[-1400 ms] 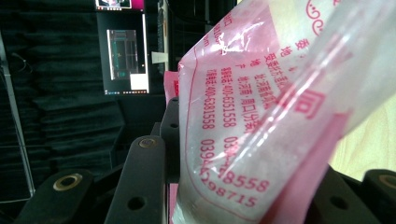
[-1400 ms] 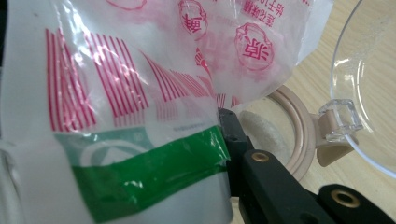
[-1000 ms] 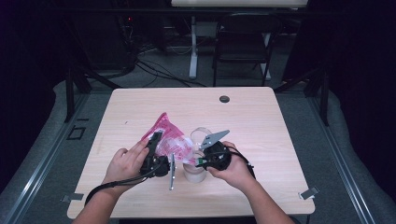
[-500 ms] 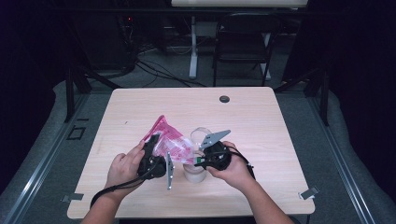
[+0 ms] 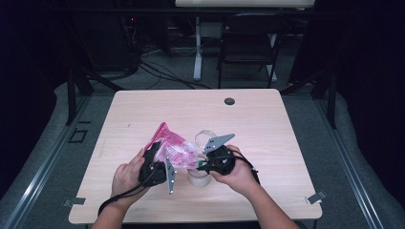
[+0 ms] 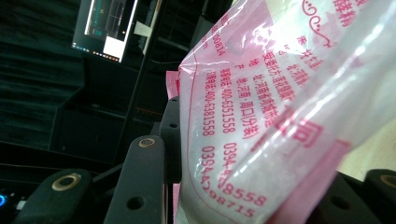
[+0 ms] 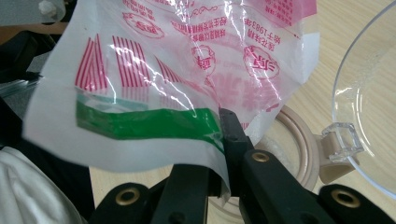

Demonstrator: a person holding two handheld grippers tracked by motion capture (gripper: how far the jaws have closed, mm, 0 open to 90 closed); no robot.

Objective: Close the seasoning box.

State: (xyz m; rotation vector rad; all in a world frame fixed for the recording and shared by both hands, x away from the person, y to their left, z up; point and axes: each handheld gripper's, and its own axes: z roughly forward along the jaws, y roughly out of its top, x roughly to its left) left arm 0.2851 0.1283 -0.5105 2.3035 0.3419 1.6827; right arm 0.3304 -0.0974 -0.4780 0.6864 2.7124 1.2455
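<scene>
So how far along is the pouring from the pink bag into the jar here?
Done: the jar stands open, its clear hinged lid flipped back, white grains inside. In hand: both grippers hold the pink bag tilted above it, left gripper on its body, right gripper pinching the green-striped edge. Left, presumably: emptying the bag, closing the lid.

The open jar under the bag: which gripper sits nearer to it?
Right. The right gripper sits just above the jar, pinching the pink bag; the left gripper holds the bag farther left.

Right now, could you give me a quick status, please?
Both hand-held grippers shut on pink bag: left, right. Bag above open jar. Nothing in the way.
</scene>
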